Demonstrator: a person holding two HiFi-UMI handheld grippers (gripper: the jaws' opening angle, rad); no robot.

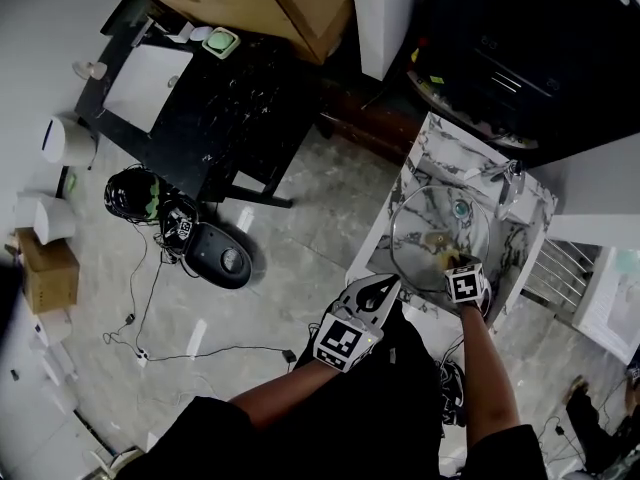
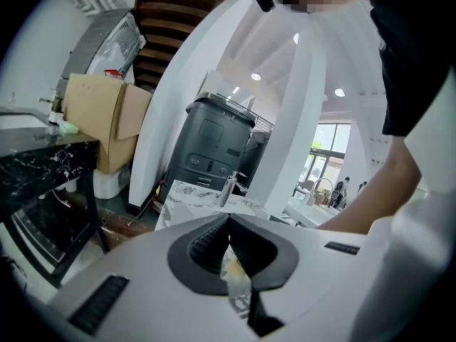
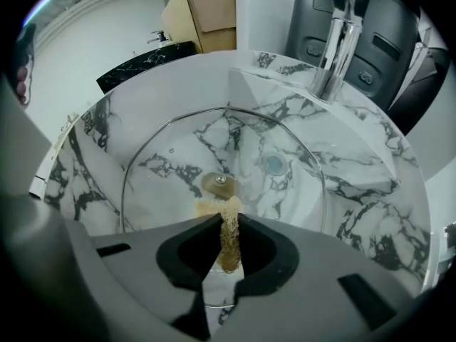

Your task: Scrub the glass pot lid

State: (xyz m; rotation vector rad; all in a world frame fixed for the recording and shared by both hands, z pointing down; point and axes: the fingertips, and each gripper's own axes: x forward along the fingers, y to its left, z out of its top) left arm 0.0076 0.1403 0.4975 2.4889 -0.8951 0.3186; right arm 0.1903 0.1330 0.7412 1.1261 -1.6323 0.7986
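pinching a tan scrubbing sponge [image 3: 228, 248], the right gripper [image 3: 228, 216] presses it on the round clear glass pot lid [image 3: 178, 155] inside the white marble sink [image 3: 356, 184]; the left gripper [image 2: 229, 223] clamps its rim - wet glass could slip and crack.

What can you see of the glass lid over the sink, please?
The lid is a round pane of clear glass with a thin metal rim and a fitting at its centre. It is held over the marble sink. The left gripper clamps its near edge, and the sponge in the right gripper touches it beside that fitting.
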